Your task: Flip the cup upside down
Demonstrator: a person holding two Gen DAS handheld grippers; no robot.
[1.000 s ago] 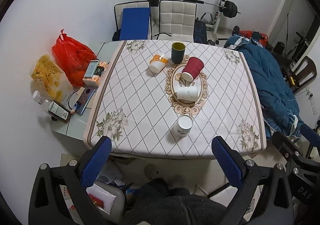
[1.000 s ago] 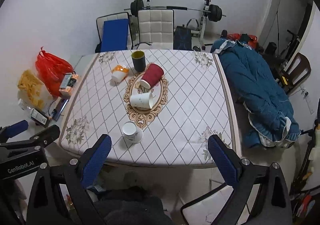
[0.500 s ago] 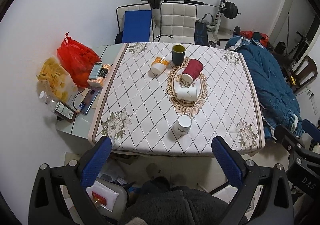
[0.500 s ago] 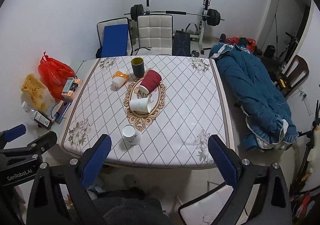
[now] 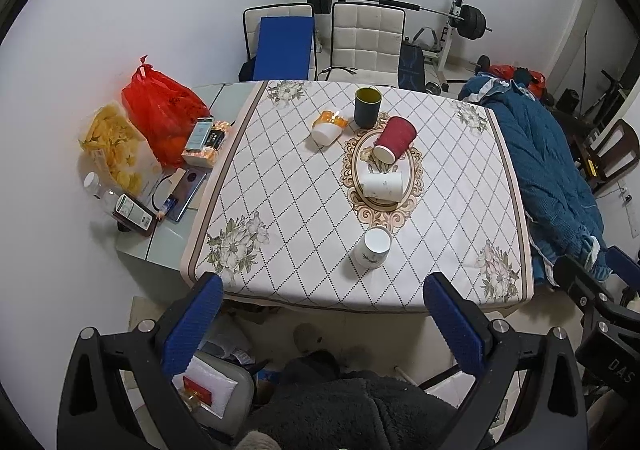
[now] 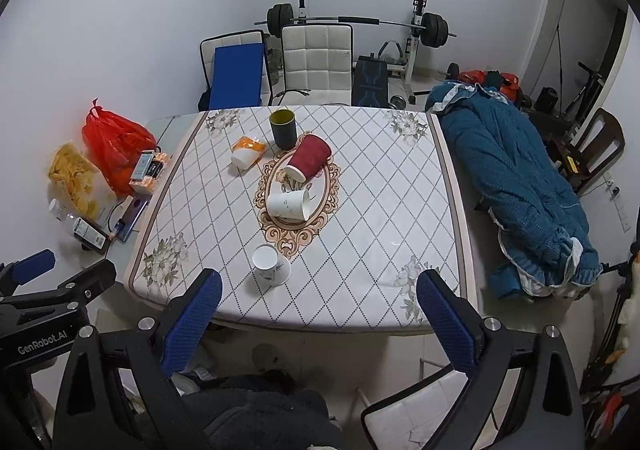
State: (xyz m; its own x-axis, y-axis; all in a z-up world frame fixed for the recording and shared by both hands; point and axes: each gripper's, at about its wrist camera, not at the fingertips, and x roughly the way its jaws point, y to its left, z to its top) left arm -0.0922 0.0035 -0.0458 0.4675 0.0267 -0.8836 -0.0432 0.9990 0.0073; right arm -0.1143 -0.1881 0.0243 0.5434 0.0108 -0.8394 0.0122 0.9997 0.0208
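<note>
Several cups sit on the patterned table [image 5: 288, 186] [image 6: 384, 210]. A white cup [image 5: 373, 248] [image 6: 270, 265] stands upright near the front edge. A white paper cup [image 5: 382, 186] [image 6: 289, 204] lies on its side on the oval motif. A red cup [image 5: 395, 139] [image 6: 309, 158] lies tilted behind it. An orange-and-white cup [image 5: 329, 127] [image 6: 247, 153] lies on its side. A dark green cup [image 5: 367, 107] [image 6: 283, 128] stands upright at the back. My left gripper [image 5: 322, 320] and right gripper [image 6: 318, 312] are open and empty, held above and in front of the table edge.
A red bag [image 5: 160, 110], a snack bag [image 5: 116, 150], bottles and a phone [image 5: 186, 196] lie on the side table at the left. Chairs [image 5: 366, 38] and a barbell rack stand behind. A blue quilt [image 5: 548, 170] lies at the right.
Both grippers have pulled back and up from the table, so the table and cups look smaller and farther. No cup has moved.
</note>
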